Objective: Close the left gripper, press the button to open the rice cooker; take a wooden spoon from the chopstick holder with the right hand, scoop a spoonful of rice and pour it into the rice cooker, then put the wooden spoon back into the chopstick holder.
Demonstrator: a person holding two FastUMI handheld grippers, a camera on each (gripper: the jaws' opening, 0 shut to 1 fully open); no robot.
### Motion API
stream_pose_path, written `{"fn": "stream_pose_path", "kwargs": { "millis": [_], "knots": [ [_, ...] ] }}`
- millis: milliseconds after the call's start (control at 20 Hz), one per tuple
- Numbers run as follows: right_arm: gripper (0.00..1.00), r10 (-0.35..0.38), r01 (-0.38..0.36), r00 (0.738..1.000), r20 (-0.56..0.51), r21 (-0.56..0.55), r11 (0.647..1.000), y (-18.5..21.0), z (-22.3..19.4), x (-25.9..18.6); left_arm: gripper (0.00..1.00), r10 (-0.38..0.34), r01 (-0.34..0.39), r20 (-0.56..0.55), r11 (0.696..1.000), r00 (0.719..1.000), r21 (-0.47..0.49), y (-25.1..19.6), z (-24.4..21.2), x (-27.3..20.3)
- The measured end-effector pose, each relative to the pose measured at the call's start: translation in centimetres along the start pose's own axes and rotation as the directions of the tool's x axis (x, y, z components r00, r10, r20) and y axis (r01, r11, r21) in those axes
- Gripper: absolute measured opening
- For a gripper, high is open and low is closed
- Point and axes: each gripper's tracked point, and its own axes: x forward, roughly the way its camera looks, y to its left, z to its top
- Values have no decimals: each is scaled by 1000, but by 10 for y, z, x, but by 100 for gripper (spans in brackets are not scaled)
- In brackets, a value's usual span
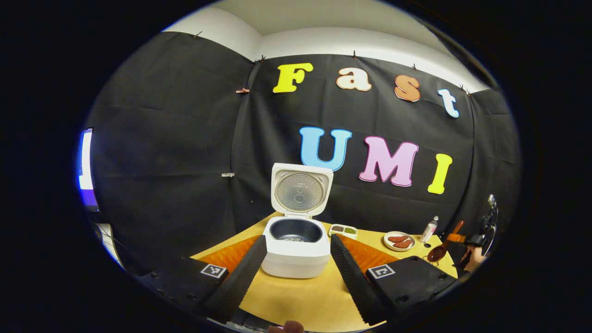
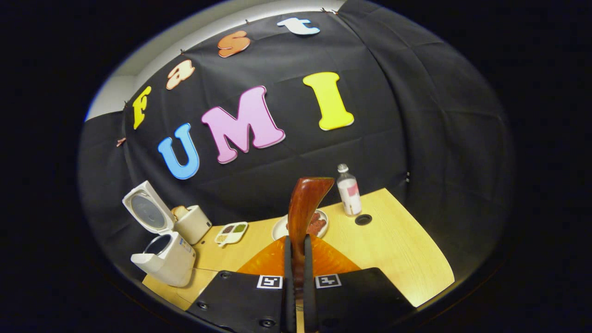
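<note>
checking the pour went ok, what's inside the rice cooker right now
The rice cooker stands open, lid up. A dark inner pot shows, with a small pale patch, probably rice, at the bottom. The front wall hides the rest.

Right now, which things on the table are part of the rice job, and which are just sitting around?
Part of the job:
- rice cooker, lid up
- wooden spoon, clamped in the right hand-held gripper
- left hand-held gripper, open

Just lying about:
- bottle
- plate of food
- small divided dish
- toaster
</note>
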Motion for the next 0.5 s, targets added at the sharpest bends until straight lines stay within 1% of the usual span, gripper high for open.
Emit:
{"fn": "stream_pose_path", "kwargs": {
  "millis": [150, 250, 400, 500],
  "knots": [
    [11, 39, -37, 999, 33, -53, 998, 46, 12, -13, 95, -49, 49, -6, 999, 999, 5, 6, 3, 6],
    [11, 65, -61, 997, 39, -87, 994, 80, 7, -16, 95, -73, 73, -5, 997, 997, 9, 12, 5, 10],
    [11, 82, -80, 997, 4, -170, 982, 124, -26, -12, 95, -100, 100, -6, 994, 995, 37, 23, 5, 16],
    [11, 88, -91, 996, -26, -204, 975, 146, -50, -5, 95, -118, 117, 0, 991, 993, 65, 29, 8, 18]
  ]
}}
